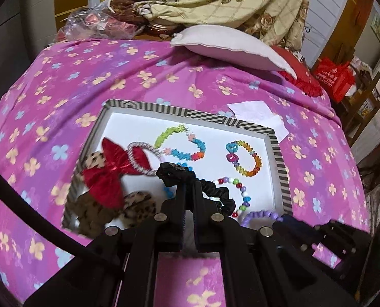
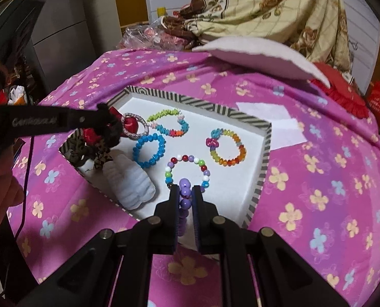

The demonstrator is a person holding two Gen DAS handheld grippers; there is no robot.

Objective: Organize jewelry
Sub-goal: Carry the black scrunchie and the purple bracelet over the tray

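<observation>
A striped-rim white tray [image 1: 279, 153] [image 2: 265, 138] lies on the bed and holds bead bracelets, a red bow [image 1: 113, 168] and leopard scrunchies [image 1: 136, 209]. My left gripper [image 1: 188, 184] is shut on a black scrunchie [image 1: 174, 172] and holds it above the tray's left side; it also shows in the right wrist view [image 2: 108, 125]. My right gripper [image 2: 184, 189] is shut on a purple bead bracelet [image 2: 184, 192], held over the tray's near edge; the bracelet also shows in the left wrist view [image 1: 261, 216]. A multicolour bead bracelet [image 2: 187, 170] lies just beyond it.
A blue bracelet [image 2: 149, 151], a rainbow bracelet [image 2: 227, 147], a green-blue bracelet [image 2: 168, 122] and a white scrunchie [image 2: 131, 184] lie in the tray. A white paper [image 2: 274, 125] lies to its right. A pillow [image 2: 261, 56] and blankets [image 2: 266, 5] lie at the back.
</observation>
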